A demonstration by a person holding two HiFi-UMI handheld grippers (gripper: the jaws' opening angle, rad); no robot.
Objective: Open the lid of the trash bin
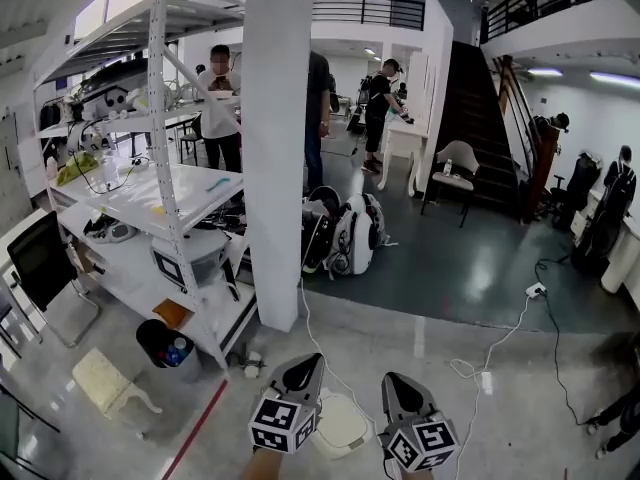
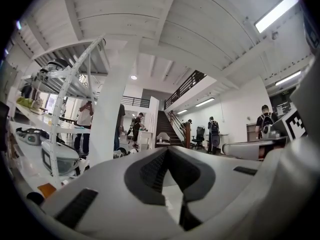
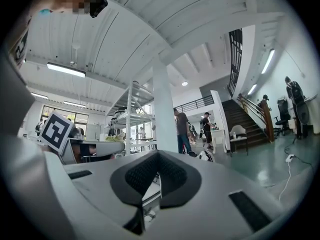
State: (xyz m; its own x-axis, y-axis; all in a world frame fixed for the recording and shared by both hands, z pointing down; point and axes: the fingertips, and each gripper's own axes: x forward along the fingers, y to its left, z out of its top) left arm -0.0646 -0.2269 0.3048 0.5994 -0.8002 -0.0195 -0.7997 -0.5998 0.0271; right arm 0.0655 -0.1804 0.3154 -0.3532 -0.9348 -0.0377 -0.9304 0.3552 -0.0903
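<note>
A white bin with a flat white lid (image 1: 341, 423) stands on the floor at the bottom of the head view, between my two grippers. My left gripper (image 1: 307, 362) hovers just left of it, pointing forward, jaws together and holding nothing. My right gripper (image 1: 393, 380) hangs just right of the bin, also shut and empty. In the left gripper view the jaws (image 2: 167, 152) meet at the tip with the room beyond. The right gripper view shows its jaws (image 3: 158, 154) closed the same way. Neither gripper touches the lid.
A white pillar (image 1: 278, 148) rises straight ahead. Metal shelving (image 1: 160, 168) loaded with gear stands at left, with a black open bin (image 1: 163, 344) holding bottles beside its foot. A white cable (image 1: 320, 353) and a power strip (image 1: 486, 381) lie on the floor. People stand farther back.
</note>
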